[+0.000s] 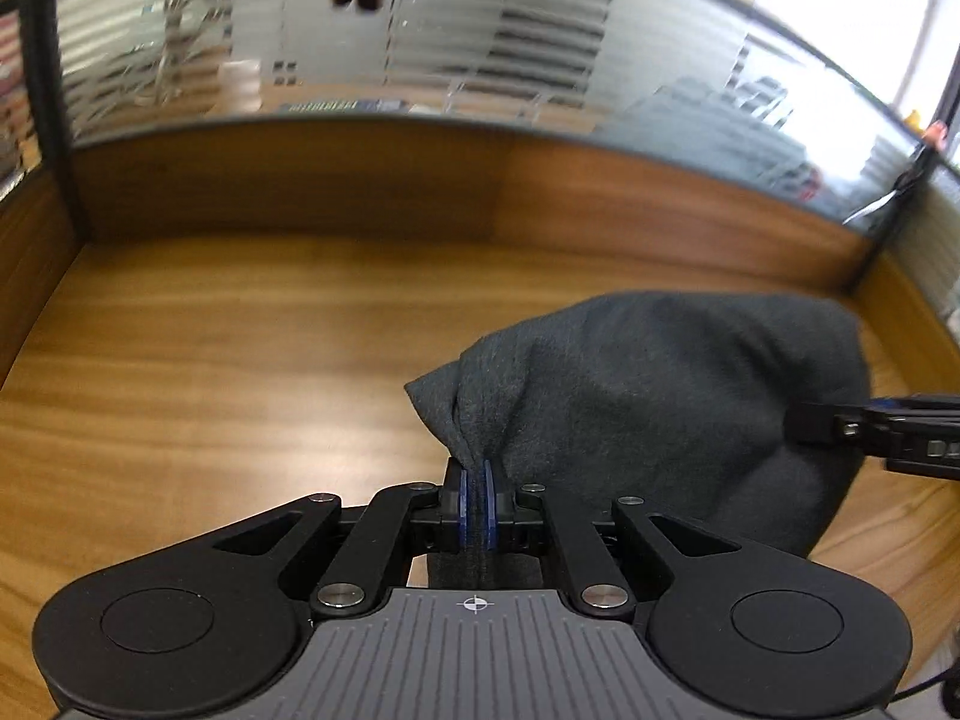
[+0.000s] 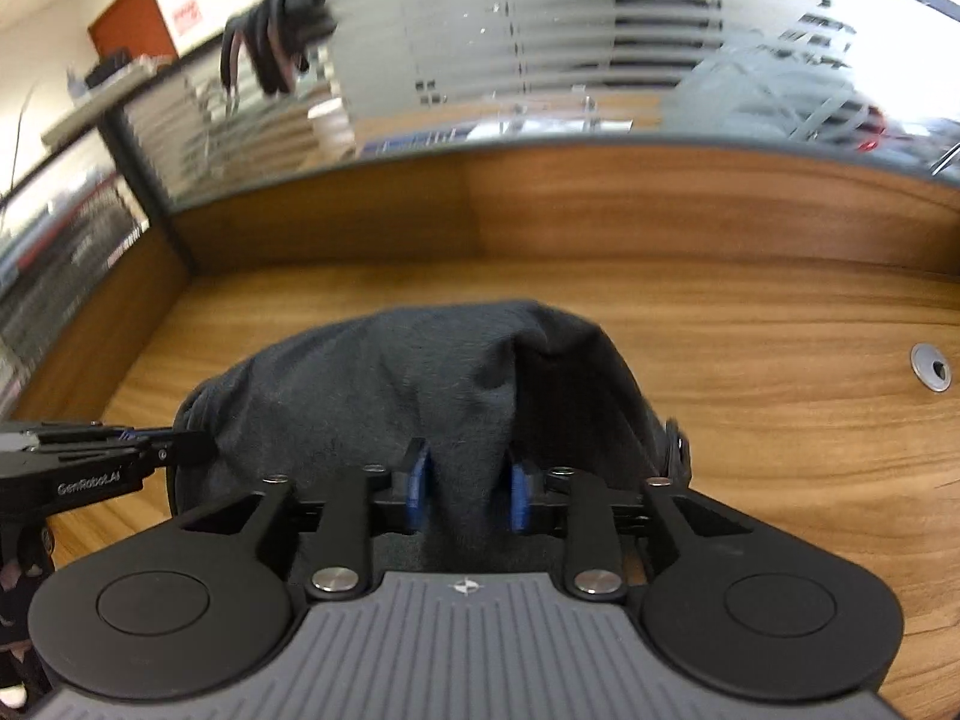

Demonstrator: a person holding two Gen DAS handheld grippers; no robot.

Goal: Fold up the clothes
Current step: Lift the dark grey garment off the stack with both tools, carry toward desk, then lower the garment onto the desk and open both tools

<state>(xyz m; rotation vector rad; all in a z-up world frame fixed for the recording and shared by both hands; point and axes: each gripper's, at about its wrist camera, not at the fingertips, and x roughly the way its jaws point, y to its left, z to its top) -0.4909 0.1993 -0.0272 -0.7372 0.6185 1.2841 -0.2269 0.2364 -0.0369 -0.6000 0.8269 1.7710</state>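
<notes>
A dark grey garment [image 1: 654,396] is bunched up and raised off the wooden desk [image 1: 240,360]. My left gripper [image 1: 476,495] is shut on a pinched fold at the garment's left edge, with cloth running back between the blue pads [image 1: 462,504]. My right gripper [image 2: 468,489] stands partly open: its blue pads [image 2: 417,489] are well apart, and a thick fold of the garment [image 2: 420,378] hangs down between them. In the left wrist view the right gripper [image 1: 804,423] reaches in from the right edge. In the right wrist view the left gripper [image 2: 180,447] reaches in from the left.
A wooden partition with frosted glass [image 1: 420,60] walls the desk at the back and sides. A round cable grommet [image 2: 930,366] sits in the desk at the right. Dark items [image 2: 282,30] hang on the partition's top. A gloved hand [image 2: 18,576] holds the left gripper.
</notes>
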